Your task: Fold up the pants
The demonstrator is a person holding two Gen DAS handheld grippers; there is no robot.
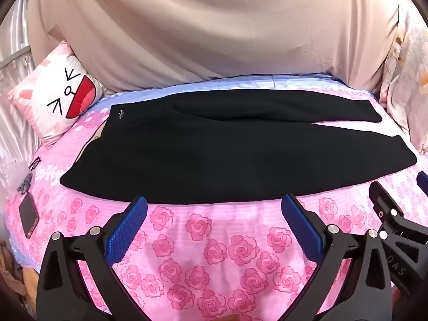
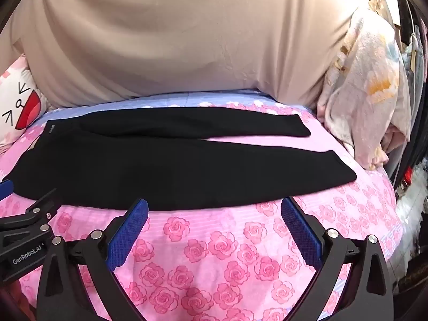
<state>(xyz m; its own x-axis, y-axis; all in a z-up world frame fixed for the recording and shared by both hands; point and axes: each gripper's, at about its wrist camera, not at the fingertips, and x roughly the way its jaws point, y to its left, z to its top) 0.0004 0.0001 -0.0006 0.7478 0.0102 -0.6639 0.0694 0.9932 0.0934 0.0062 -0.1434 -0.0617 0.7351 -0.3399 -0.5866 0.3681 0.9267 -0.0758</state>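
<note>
Black pants (image 1: 214, 149) lie flat across a bed with a pink rose sheet (image 1: 214, 254), waistband at the left, both legs running right with a gap between the cuffs. They also show in the right wrist view (image 2: 160, 165). My left gripper (image 1: 214, 206) is open and empty, its blue pads just short of the pants' near edge. My right gripper (image 2: 214, 208) is open and empty too, also just short of the near edge. Each gripper shows at the edge of the other's view.
A cartoon-face pillow (image 1: 56, 93) sits at the back left. A beige curtain (image 1: 214, 26) hangs behind the bed. A floral blanket (image 2: 366, 85) is heaped at the right. A phone (image 1: 28, 215) and small dark items lie on the sheet's left edge.
</note>
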